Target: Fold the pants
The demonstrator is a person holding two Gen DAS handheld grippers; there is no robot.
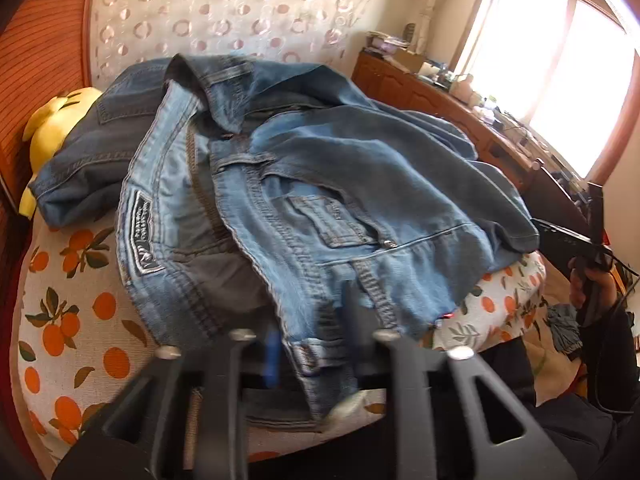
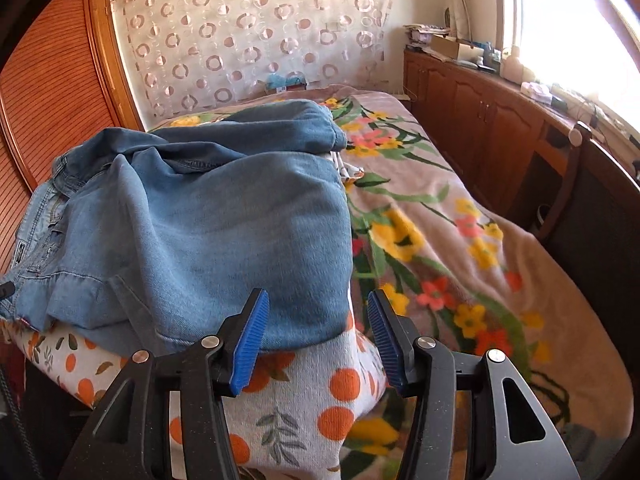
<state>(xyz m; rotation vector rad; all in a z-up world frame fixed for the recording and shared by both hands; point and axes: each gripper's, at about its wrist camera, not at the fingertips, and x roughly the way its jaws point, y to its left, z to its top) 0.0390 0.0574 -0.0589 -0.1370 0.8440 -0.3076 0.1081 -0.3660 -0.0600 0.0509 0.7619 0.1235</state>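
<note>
Blue denim jeans [image 1: 312,184] lie crumpled on an orange-print cushion [image 1: 72,320], waistband and label patch toward the left. My left gripper [image 1: 314,356] is blurred; its fingers straddle the near waistband edge with a gap between them, and I cannot tell whether they pinch the cloth. In the right wrist view the jeans [image 2: 208,224] show as a folded leg over the cushion [image 2: 304,392]. My right gripper [image 2: 316,340] is open, its blue pads [image 2: 250,344] apart just in front of the leg's near hem, holding nothing. The right gripper also shows in the left wrist view [image 1: 576,240].
A yellow plush toy [image 1: 52,128] lies behind the jeans at left. A floral blanket [image 2: 460,240] covers the bed to the right. A wooden cabinet [image 2: 480,120] with clutter runs under the window. A slatted wooden wardrobe [image 2: 48,92] stands at left.
</note>
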